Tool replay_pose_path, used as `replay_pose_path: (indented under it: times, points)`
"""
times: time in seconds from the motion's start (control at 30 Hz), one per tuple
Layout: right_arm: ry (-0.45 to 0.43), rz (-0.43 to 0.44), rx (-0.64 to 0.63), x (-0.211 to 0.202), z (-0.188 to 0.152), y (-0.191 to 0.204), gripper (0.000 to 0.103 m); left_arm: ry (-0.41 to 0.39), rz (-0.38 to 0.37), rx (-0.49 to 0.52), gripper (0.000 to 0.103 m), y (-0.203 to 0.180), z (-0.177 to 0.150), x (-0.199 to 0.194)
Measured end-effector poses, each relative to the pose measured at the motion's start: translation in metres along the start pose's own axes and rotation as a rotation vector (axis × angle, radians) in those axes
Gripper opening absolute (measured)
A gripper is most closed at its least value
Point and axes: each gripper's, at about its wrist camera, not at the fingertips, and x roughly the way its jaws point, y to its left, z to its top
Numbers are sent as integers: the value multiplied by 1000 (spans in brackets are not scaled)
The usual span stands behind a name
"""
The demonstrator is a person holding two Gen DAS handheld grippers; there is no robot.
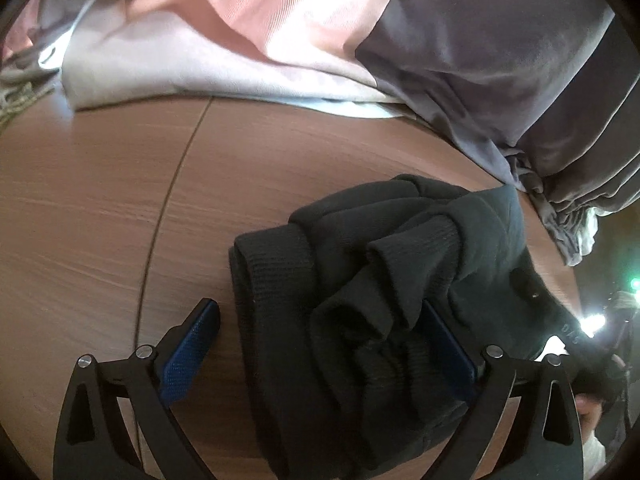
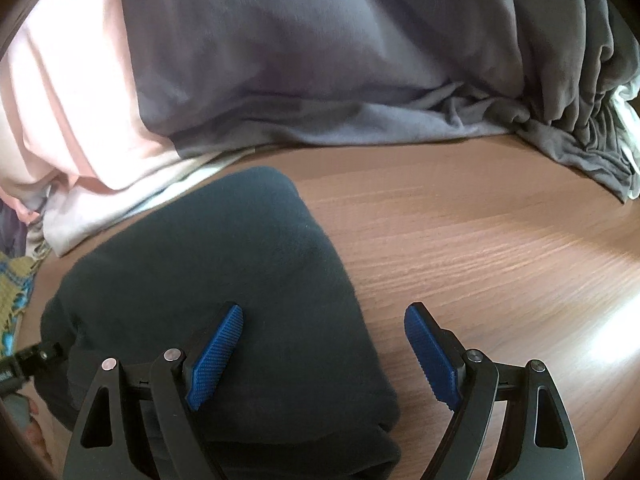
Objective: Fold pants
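Dark green-grey pants (image 1: 360,300) lie folded in a thick bundle on the wooden table (image 1: 100,208), ribbed cuffs bunched on top. My left gripper (image 1: 320,344) is open, its blue pads either side of the bundle's near end; the right pad (image 1: 448,352) touches the cloth, the left pad (image 1: 192,352) is apart from it. In the right wrist view the same pants (image 2: 208,280) show a smooth folded face. My right gripper (image 2: 324,352) is open over the bundle's right edge, the left pad (image 2: 216,356) above the cloth, the right pad (image 2: 430,356) above bare table.
A pile of other clothes runs along the back: pink (image 1: 248,8) and grey (image 1: 500,48) garments, seen again in the right wrist view (image 2: 320,60). A patterned cloth (image 2: 12,288) lies at the far left. The table seam (image 1: 168,200) runs front to back.
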Motion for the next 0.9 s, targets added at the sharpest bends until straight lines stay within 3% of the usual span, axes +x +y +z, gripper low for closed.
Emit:
replay_pose_path:
  times: [0.17,0.23,0.27,0.3,0.37,0.53,0.7,0.9]
  points:
    - [36,44,62,10,-2,-9,84,2,-5,23,100,-5,2,2]
    - [35,60,75,12,-3,-11,84,4,-19,14,93,-6,2,2]
    - [33,64,72,13,-4,-11,83,8,-30,7,86,-7,2,1]
    - [34,71,70,13,-4,-11,81,8,-42,4,80,-8,2,-1]
    - [41,116,72,12,-4,-10,64,9,-59,-5,71,-9,2,-3]
    - [36,148,89,2,-5,-7,44,-12,-97,7,55,-12,3,-6]
    - [14,114,62,-16,-6,4,39,-37,-147,-26,45,-6,5,-10]
    - [-45,106,29,-45,-3,15,37,-59,-164,-6,42,-9,4,-24]
